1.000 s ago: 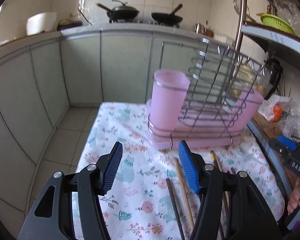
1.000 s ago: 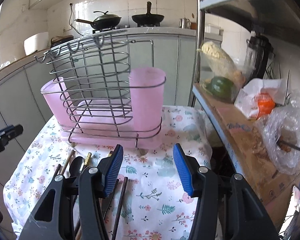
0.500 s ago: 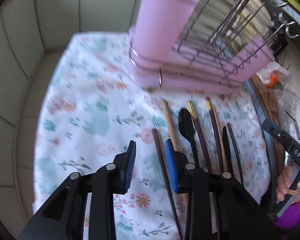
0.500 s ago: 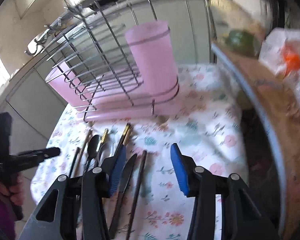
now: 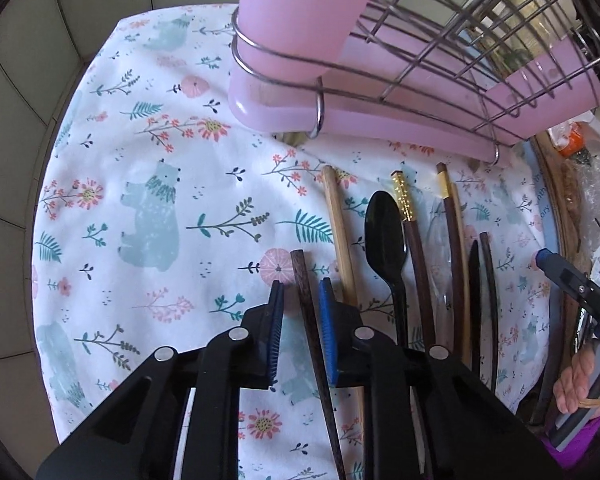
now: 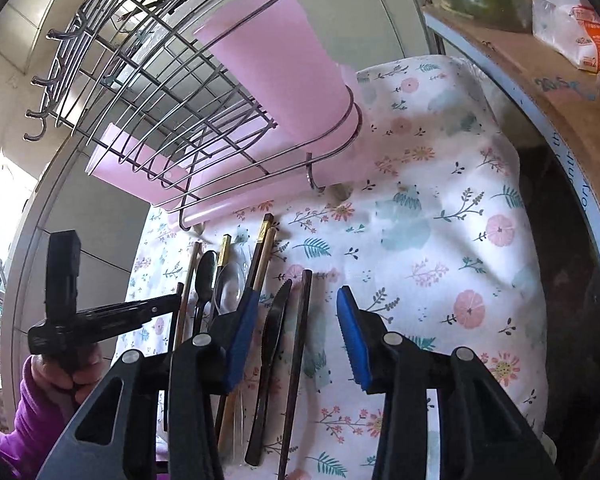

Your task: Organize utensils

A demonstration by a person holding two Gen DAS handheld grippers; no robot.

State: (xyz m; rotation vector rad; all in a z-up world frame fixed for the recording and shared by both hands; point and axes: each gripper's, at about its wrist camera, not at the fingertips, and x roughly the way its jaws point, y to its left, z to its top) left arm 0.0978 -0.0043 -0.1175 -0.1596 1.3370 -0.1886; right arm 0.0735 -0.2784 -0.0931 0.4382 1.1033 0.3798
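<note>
On table, left gripper (image 5: 300,312): jaws just closing, apart, astride dark chopstick (image 5: 308,312) for pickup.
Right gripper (image 6: 296,332): jaws apart, closing, over knife (image 6: 274,328).

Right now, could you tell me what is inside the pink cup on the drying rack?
Nothing can be confirmed. The pink cup stands in the wire rack, and both views show only its outer wall; its opening faces away, so whatever it holds is hidden.

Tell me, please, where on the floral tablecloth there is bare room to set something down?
The tablecloth lies bare between its outer edge and the dark chopstick inside the left claw. A second free patch runs from the right claw to the wooden shelf. Between them, utensils crowd below the pink rack.
</note>
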